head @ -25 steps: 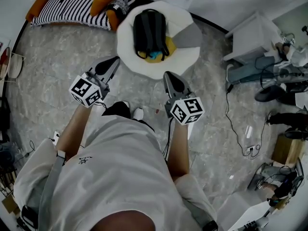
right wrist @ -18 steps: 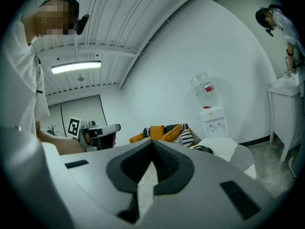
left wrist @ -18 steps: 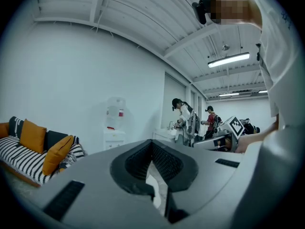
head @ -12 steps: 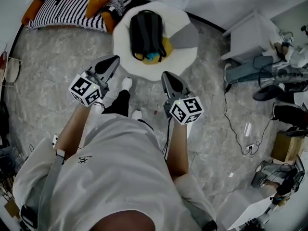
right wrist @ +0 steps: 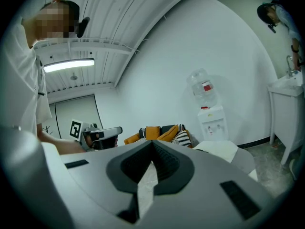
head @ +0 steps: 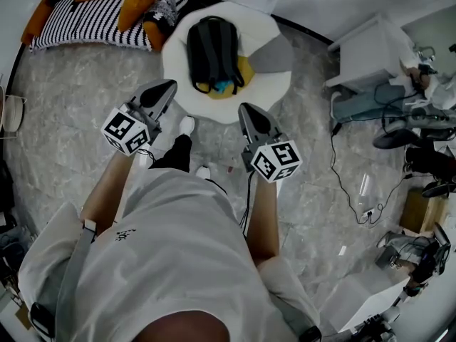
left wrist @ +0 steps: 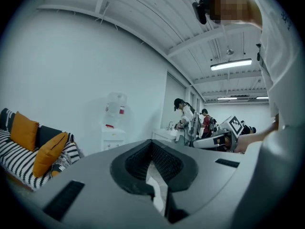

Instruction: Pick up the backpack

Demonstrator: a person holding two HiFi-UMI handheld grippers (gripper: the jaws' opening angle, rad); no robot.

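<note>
Head view is showing a black fabric backpack (head: 212, 48) lying flat on a round white padded seat (head: 274, 84) near the top of the frame, with something yellow and a bit of blue peeking out from under its lower end. The backpack is sitting ahead of both grippers and between their lines of aim, apart from each. The left gripper (head: 169, 85) is pointing toward the seat's left edge, with its tip just beside the rim. The right gripper (head: 244, 108) is pointing at the seat's lower edge, just short of it and below the backpack.

Left gripper view is showing the left gripper (left wrist: 153, 149) with its jaws pressed together and nothing between them. Right gripper view is showing the same for the right gripper (right wrist: 152, 163): jaws together, holding nothing. The backpack is not showing in either gripper view.

A black-and-white striped sofa (head: 92, 21) with orange cushions is standing to the seat's left, on the grey marbled floor (head: 71, 120). A white water dispenser (right wrist: 209, 113) is standing against the wall behind the seat.
</note>
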